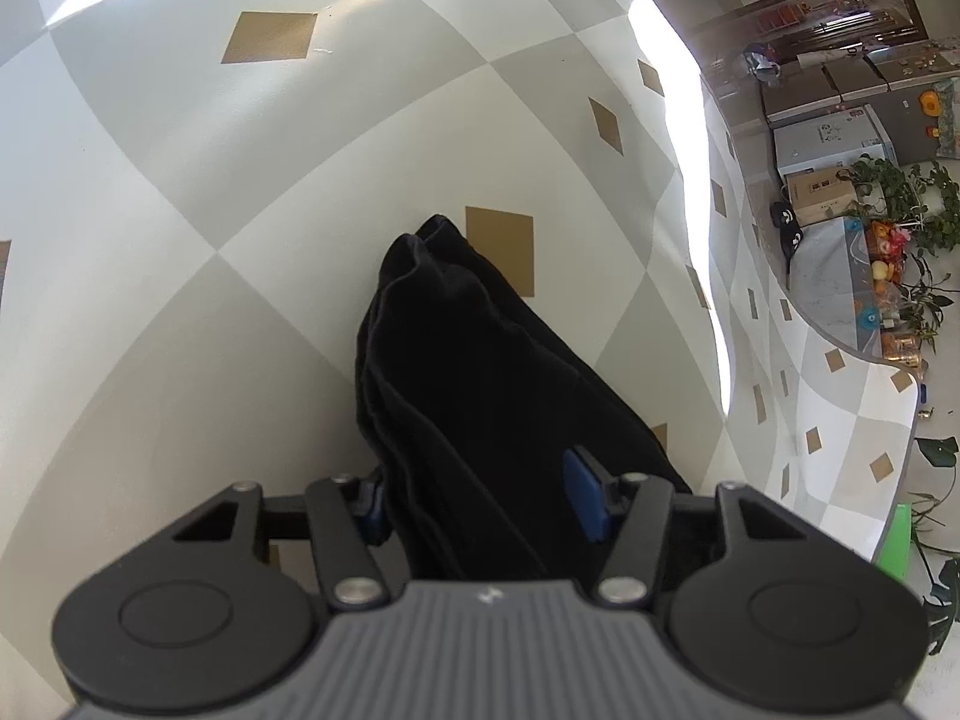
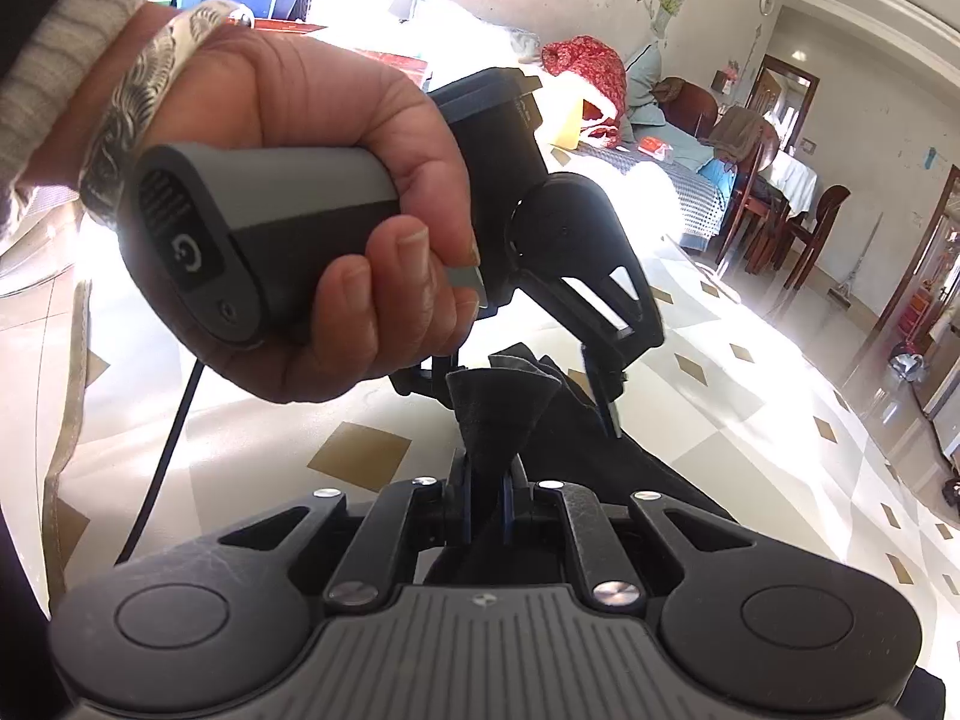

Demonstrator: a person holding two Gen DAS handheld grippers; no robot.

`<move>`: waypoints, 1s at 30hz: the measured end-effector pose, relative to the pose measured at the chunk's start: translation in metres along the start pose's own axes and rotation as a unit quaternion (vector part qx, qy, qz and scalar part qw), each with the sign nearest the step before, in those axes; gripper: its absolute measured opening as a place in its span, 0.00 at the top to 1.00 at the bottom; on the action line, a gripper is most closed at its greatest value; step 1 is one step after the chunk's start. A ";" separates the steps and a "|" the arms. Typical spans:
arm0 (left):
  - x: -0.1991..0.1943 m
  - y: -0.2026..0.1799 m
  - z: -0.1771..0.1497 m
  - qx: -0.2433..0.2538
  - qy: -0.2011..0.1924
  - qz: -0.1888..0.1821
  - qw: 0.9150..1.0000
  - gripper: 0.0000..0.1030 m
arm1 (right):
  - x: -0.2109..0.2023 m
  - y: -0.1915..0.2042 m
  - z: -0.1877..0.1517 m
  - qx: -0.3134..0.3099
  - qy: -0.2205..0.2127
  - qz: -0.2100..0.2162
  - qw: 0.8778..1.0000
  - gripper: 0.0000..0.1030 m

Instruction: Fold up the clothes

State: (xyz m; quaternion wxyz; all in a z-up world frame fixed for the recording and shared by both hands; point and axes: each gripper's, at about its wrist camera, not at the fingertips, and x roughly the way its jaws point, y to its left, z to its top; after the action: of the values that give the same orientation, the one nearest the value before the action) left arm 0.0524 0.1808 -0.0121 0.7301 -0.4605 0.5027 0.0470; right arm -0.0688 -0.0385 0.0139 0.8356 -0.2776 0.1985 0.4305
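Note:
A black garment [image 1: 480, 360] lies bunched on the checked white and grey surface [image 1: 240, 240] and runs back between the blue pads [image 1: 585, 498] of my left gripper [image 1: 480, 492]. That gripper is shut on a thick fold of it. In the right wrist view a person's hand [image 2: 312, 180] holds the left gripper [image 2: 516, 396] over a raised peak of the black garment [image 2: 498, 414]. My right gripper [image 2: 486, 504] is shut tight on the cloth just below that peak. The rest of the garment trails off to the right behind it.
The checked surface ends in an edge [image 1: 900, 432] at the right, with plants [image 1: 900, 198] and boxes beyond. A black cable [image 2: 162, 450] runs down the left. Chairs [image 2: 798, 222] and a bed piled with clothes [image 2: 600, 90] stand at the far side.

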 end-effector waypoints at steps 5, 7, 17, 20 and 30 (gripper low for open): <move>0.000 0.000 -0.001 0.008 -0.009 0.013 1.000 0.71 | -0.008 -0.006 -0.001 0.029 0.008 -0.010 0.999 0.91; 0.000 0.000 -0.002 0.008 -0.012 0.019 1.000 0.75 | -0.010 -0.006 -0.003 0.034 0.014 -0.018 0.999 0.91; -0.003 -0.003 -0.009 -0.003 -0.008 0.034 0.999 0.77 | 0.014 -0.006 0.005 0.015 0.027 -0.021 0.999 0.64; -0.005 -0.005 -0.009 0.002 -0.008 0.034 0.999 0.77 | 0.018 0.000 0.003 0.003 0.027 -0.019 0.999 0.62; -0.012 -0.009 -0.011 -0.003 -0.003 0.027 1.000 0.77 | 0.032 0.024 -0.001 -0.049 0.021 -0.023 0.998 0.54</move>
State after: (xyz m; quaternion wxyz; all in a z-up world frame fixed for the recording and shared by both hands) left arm 0.0437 0.1725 0.0027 0.7286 -0.4486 0.5129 0.0693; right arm -0.0712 -0.0081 -0.0127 0.8260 -0.3321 0.1881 0.4148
